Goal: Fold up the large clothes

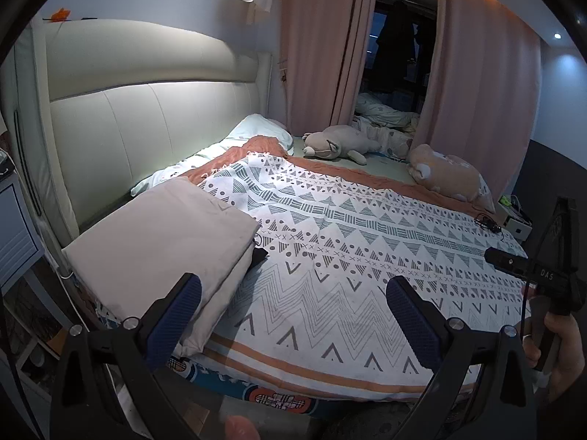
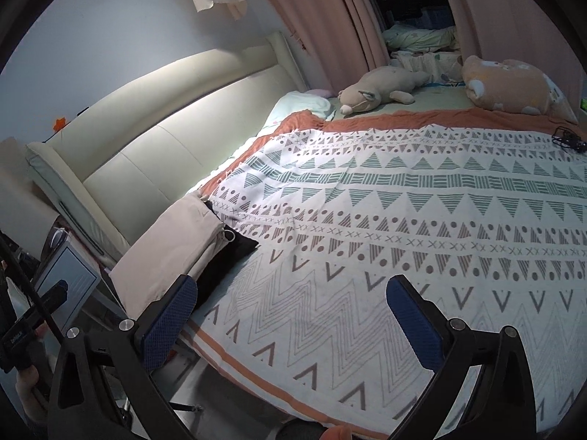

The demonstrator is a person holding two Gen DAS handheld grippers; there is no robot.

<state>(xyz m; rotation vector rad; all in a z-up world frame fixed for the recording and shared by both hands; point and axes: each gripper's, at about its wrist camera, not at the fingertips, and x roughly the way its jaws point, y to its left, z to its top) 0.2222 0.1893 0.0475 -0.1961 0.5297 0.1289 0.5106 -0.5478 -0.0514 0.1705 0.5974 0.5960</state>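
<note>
Blue-padded fingers (image 1: pixel 412 317) fill the foreground, and the left gripper (image 1: pixel 293 311) hangs with its jaws wide apart, nothing between them, above the near edge of the patterned bedspread (image 1: pixel 367 242). Same story on the other side: the right gripper (image 2: pixel 290 315) is spread open and empty over that same bedspread (image 2: pixel 403 220). Now the garment: a beige folded piece of clothing (image 1: pixel 157 249) lies as a neat rectangle on the bedspread's left corner, close to the cream headboard (image 1: pixel 139 124), with a black item (image 1: pixel 258 256) poking out from under its edge. From the right wrist view the beige folded piece of clothing (image 2: pixel 172 249) shows stacked layers and a small cord loop at its corner, the black item (image 2: pixel 227 256) spreading out beside it onto the bedspread. Neither gripper touches it. Far across the bedspread from the headboard's end, a grey plush toy (image 1: pixel 337 143) and a tan plush toy (image 1: pixel 444 172) lie near the pink curtains (image 1: pixel 323 44).
</note>
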